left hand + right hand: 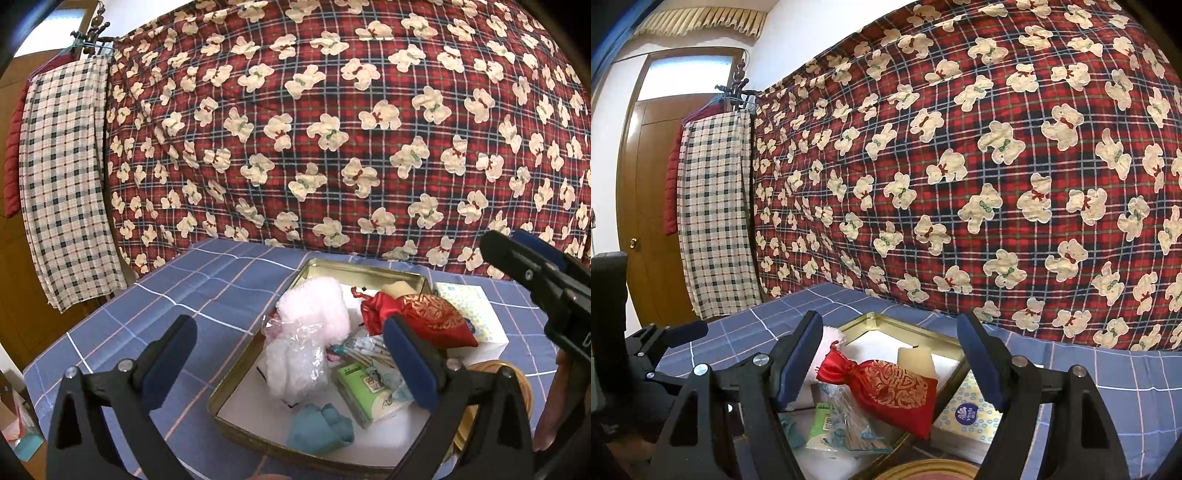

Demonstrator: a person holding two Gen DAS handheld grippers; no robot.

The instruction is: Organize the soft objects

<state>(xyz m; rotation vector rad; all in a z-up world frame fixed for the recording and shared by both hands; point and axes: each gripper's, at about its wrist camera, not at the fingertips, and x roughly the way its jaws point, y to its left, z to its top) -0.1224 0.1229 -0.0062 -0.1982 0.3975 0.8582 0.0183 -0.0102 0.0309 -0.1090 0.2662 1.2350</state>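
One tin [258,363], one red pouch [428,314], one tissue pack [471,308], one teal cloth [319,428]

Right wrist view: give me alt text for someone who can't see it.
The open right gripper hovers empty over a red drawstring pouch lying across the gold tin tray's edge, beside a tissue pack. The tray sits on a blue checked cloth before a red teddy-bear quilt.
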